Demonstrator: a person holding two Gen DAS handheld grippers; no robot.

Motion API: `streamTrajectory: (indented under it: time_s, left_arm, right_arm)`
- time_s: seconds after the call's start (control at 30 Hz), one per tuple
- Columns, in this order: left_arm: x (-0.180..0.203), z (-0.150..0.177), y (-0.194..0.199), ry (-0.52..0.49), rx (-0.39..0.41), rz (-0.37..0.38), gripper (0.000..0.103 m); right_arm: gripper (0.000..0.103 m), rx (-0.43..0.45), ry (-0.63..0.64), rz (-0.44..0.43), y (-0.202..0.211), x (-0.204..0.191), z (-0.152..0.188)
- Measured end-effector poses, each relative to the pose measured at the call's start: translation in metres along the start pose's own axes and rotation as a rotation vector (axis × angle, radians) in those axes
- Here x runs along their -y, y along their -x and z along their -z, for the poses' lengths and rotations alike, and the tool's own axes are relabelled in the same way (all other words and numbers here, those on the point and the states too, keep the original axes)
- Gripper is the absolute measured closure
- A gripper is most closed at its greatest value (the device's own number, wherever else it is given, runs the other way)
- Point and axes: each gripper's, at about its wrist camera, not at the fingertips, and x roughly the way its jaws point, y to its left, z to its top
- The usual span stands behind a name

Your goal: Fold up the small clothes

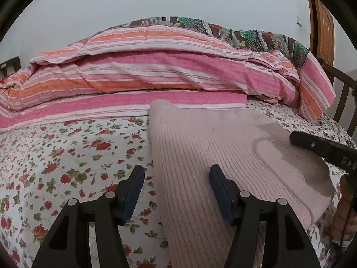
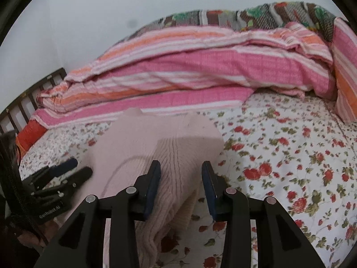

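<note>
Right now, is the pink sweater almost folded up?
Partly. The pink sweater lies on the flowery sheet, and near the right gripper one layer already lies doubled over another. Neither that one nor the left gripper is pinching it; both stand open over its edges. It still looks long, so more folding probably remains.

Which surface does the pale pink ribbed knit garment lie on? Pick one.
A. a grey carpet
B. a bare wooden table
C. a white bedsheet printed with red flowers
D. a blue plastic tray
C: the pale pink ribbed knit garment lies spread on the white bedsheet printed with red flowers, in front of the pink-and-orange striped quilt.
</note>
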Motion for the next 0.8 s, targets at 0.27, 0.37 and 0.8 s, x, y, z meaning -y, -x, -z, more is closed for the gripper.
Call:
streamTrajectory:
  time_s: [0.27, 0.37, 0.8]
  left_arm:
    - [-0.007, -0.004, 0.008, 0.025, 0.047, 0.004, 0.043]
    - [-0.005, -0.004, 0.01, 0.019, 0.064, 0.007, 0.043]
    - [-0.01, -0.007, 0.012, 0.052, 0.052, 0.047, 0.043]
  right_arm:
    - [0.065, -0.039, -0.071, -0.03, -0.011, 0.013, -0.001]
    - [0.065, -0.085, -0.139, -0.047, -0.026, 0.019, -0.002]
    - [0.09, -0.085, -0.024, 0.061, -0.026, 0.004, 0.004]
